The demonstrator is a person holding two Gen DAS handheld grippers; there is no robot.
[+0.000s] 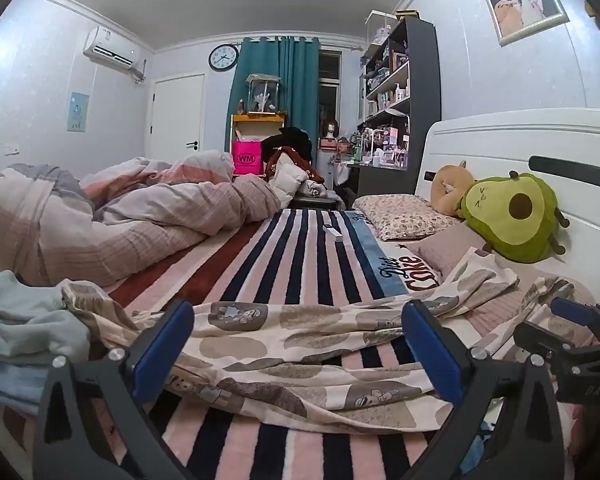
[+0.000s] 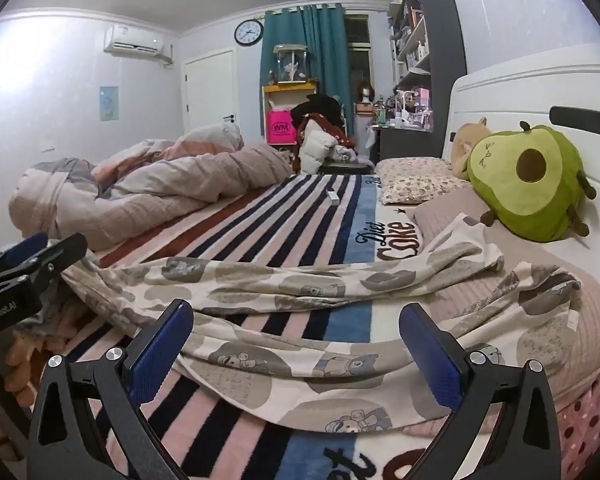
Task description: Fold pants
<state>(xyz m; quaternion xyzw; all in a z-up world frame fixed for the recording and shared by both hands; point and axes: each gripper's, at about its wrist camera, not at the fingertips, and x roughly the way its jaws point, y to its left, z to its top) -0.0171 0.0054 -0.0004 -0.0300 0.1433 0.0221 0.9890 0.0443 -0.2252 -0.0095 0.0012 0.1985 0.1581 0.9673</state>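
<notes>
The pants are cream with grey-brown bear patches and lie rumpled across the striped blanket on the bed; they also show in the right wrist view. My left gripper is open, its blue pads spread just above the near edge of the pants. My right gripper is open over the pants farther right, and it shows at the right edge of the left wrist view. The left gripper shows at the left edge of the right wrist view. Neither holds cloth.
A bunched duvet fills the left of the bed. A pale blue garment lies at the near left. An avocado plush, pillows and a white headboard are on the right. A small white remote lies on the blanket.
</notes>
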